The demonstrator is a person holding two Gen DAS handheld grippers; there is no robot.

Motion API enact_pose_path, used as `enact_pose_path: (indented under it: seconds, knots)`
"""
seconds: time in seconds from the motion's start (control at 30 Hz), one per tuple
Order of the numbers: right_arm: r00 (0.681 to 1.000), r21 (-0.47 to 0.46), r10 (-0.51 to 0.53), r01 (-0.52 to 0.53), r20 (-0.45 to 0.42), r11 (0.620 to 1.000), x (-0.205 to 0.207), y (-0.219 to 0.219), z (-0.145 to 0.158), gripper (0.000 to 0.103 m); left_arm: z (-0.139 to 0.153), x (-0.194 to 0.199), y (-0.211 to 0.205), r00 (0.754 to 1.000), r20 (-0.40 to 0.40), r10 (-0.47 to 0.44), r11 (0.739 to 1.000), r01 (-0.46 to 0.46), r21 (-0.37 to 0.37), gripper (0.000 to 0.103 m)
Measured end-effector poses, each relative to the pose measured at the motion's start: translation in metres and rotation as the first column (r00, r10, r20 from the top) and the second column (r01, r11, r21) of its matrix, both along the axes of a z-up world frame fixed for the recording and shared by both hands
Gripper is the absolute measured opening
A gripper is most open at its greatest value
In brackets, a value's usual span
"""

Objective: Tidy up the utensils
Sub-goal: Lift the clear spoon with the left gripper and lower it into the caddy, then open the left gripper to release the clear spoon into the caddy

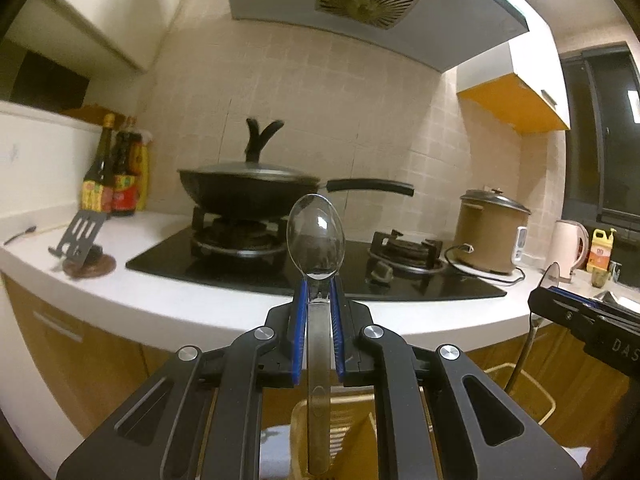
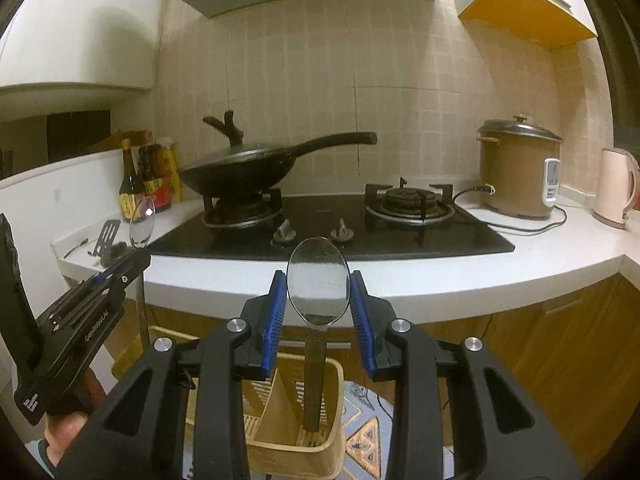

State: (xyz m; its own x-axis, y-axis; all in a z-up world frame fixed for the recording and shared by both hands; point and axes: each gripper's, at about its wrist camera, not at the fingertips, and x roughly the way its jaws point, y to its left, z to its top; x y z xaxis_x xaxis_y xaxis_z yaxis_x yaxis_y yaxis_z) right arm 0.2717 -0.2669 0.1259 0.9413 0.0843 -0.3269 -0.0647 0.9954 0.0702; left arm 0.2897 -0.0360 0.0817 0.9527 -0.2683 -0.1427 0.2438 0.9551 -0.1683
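spoon [image 2: 317, 280] stands in holder [image 2: 296, 428] btwn spread right gripper [image 2: 319, 308] pads.

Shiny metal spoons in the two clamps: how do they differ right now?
Left gripper is shut on the left shiny metal spoon at its neck, bowl beyond the blue pads. Right gripper stands open, flanking the right spoon at its bowl. Right spoon's handle tip sits inside the pale wooden holder; the other's tip is unclear. Both stand bowl-up.

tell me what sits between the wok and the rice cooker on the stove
The bare right burner, nothing on it, clearest in the right wrist view between wok and rice cooker.
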Motion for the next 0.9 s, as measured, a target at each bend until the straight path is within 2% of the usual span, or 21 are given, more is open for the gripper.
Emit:
enact_pose_path:
  seconds: [0.2,0.37,0.43,0.53,0.57,0.6,0.8,0.9]
  knots:
    - [0.999,0.044,0.016,-0.014,-0.036,0.999,-0.005,-0.001,-0.005,0.029,-0.006,-0.002,0.006,0.998,-0.053,-0.021,1.000,0.021,-0.010,0.010]
    - [0.996,0.045,0.041,-0.038,-0.083,0.998,-0.019,-0.001,-0.006,0.029,0.002,-0.016,0.021,0.992,-0.100,-0.077,0.996,0.073,-0.045,0.020]
    - [0.994,0.046,0.053,-0.049,-0.098,0.998,-0.028,-0.001,-0.005,0.029,0.006,-0.022,0.029,0.988,-0.117,-0.098,0.993,0.090,-0.074,0.032]
    - [0.992,0.051,0.059,-0.054,-0.110,0.997,-0.046,-0.004,0.003,0.039,0.015,-0.037,0.046,0.984,-0.129,-0.123,0.986,0.106,-0.130,0.041]
    - [0.992,0.053,0.060,-0.055,-0.112,0.997,-0.051,-0.004,0.005,0.045,0.019,-0.042,0.050,0.983,-0.132,-0.127,0.984,0.108,-0.139,0.042]
    - [0.992,0.056,0.063,-0.056,-0.114,0.997,-0.056,-0.005,0.008,0.047,0.023,-0.049,0.056,0.982,-0.137,-0.130,0.983,0.110,-0.148,0.043]
    - [0.989,0.041,0.070,-0.065,-0.131,0.997,-0.093,-0.001,0.026,0.047,0.043,-0.085,0.080,0.972,-0.181,-0.150,0.979,0.119,-0.168,0.044]
    - [0.985,0.033,0.092,-0.088,-0.148,0.996,-0.108,0.005,0.032,0.047,0.049,-0.100,0.088,0.957,-0.237,-0.164,0.978,0.127,-0.164,0.046]
